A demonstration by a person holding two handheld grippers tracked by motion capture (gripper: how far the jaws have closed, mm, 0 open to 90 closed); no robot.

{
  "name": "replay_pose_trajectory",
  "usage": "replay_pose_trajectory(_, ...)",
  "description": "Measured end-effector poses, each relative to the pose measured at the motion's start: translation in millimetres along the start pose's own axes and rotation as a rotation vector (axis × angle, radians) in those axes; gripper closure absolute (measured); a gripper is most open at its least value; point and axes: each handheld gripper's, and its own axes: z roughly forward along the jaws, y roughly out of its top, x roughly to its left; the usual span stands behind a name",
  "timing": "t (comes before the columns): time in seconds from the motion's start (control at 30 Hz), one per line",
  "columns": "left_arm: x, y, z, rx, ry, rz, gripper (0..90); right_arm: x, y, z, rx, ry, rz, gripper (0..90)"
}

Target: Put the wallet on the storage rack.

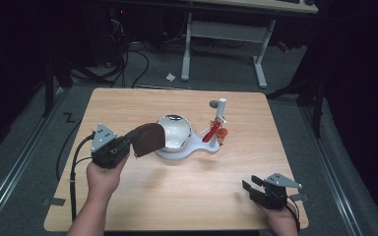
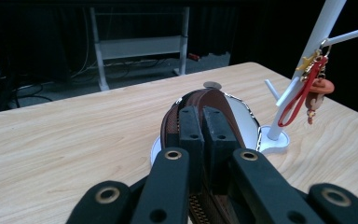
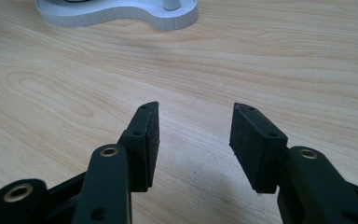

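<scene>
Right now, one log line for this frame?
left hand-held gripper: shut on brown pouch, beside bowl | right hand-held gripper: open, empty | keys: on stand

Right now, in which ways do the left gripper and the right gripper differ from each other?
The left gripper is shut on a brown zipped pouch; the right gripper is open, with nothing between its jaws. The left one is held near the white stand, while the right one sits apart from it, by the near right edge of the table. Both have black jaws, a grey plate on top, and a hand holding them.
</scene>
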Motion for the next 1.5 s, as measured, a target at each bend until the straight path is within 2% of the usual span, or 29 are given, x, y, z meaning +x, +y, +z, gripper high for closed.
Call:
replay_pose_trajectory(0.3,4.8,9.7,17.3,0.039,0.019,0.003,87.7,2.5,0.1,2.0,0.003,0.01,-0.007,52.6)
replay_pose_trajectory(0.57,3.0,18.9,37.4,0.102,0.031,0.037,87.7,0.9,-0.4,1.0,0.001,0.008,0.007,52.7)
replay_pose_trajectory(0.7,3.3,20.5,48.0,0.138,0.047,0.027,87.7,1.1,0.1,1.9,0.0,0.015,0.002,52.7)
replay_pose_trajectory(0.77,2.7,20.9,53.0,0.156,0.054,0.037,87.6,1.6,0.2,2.1,-0.001,0.017,0.004,52.7)
replay_pose_trajectory(1.0,1.1,21.8,67.5,0.185,0.06,0.031,87.6,0.1,-0.1,1.0,-0.002,0.016,0.0,53.1)
replay_pose_trajectory(1.33,-7.6,27.3,79.6,0.234,0.091,0.057,87.4,1.1,0.5,0.7,-0.002,0.014,-0.008,53.3)
replay_pose_trajectory(1.5,-9.4,25.9,85.0,0.238,0.1,0.045,87.1,0.5,0.7,-0.2,-0.005,0.011,-0.008,53.2)
